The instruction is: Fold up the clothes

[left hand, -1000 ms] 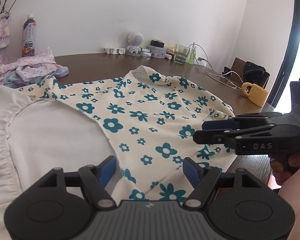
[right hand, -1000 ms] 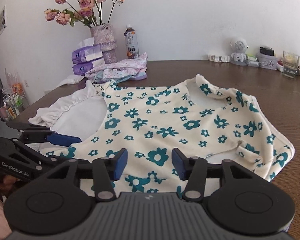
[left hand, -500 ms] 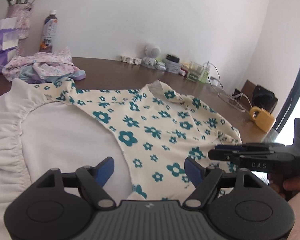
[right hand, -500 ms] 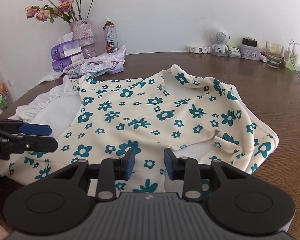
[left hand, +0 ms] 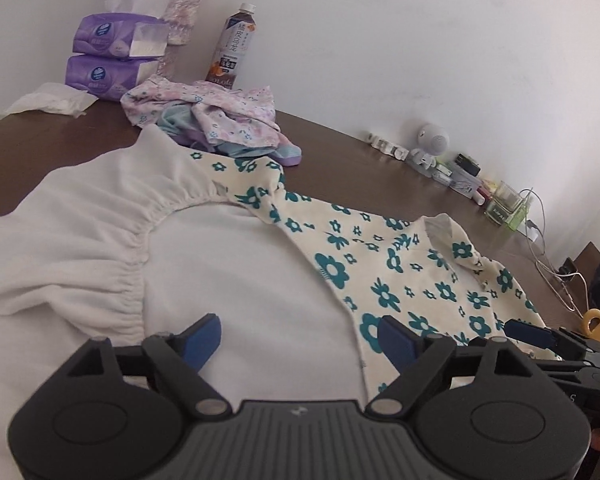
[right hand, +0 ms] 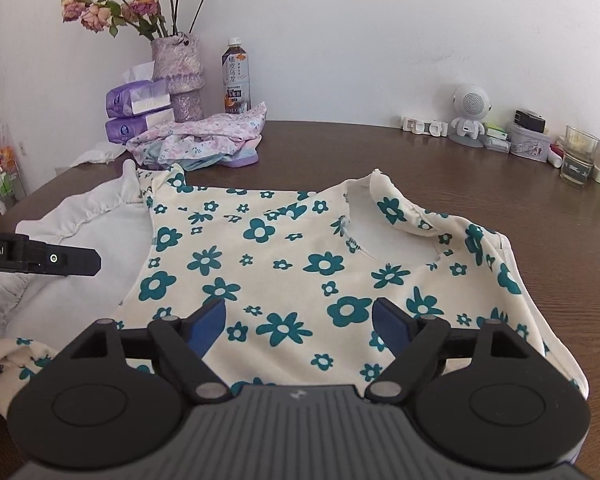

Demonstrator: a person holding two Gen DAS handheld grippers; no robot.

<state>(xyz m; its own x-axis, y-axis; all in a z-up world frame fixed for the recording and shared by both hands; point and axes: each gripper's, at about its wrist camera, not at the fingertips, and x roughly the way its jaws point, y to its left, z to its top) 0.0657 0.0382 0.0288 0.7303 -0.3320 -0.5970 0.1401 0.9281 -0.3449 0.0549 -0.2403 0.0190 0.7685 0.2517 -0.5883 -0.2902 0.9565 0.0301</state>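
Nearest to the right wrist camera, the right gripper [right hand: 299, 322] has its jaws opening wide, and only the flat cloth of the floral garment [right hand: 300, 256] lies under them; nothing is pinched. The left gripper [left hand: 300, 338] is the same: its jaws are opening, and they hang over the white inner side of the garment [left hand: 240, 272], with no cloth between the pads.

The garment lies spread on the brown table [right hand: 480, 176]. Its printed part is already laid over to the right, and the white side with a gathered seam [left hand: 140, 248] shows at the left. The neck opening [right hand: 384, 224] points to the far side.

I judge that 1 fold is just finished and both grippers are releasing, so the step in hand is the change to the next fold. The next move calls for 2 new grip points on 1 edge, probably the white gathered part at the left, and both grippers must lift it together so that it does not wrinkle.

Farther away, a crumpled pile of other clothes [right hand: 204, 140] waits, with tissue packs [right hand: 138, 114], a bottle [right hand: 236, 76] and a vase [right hand: 180, 76] behind it.
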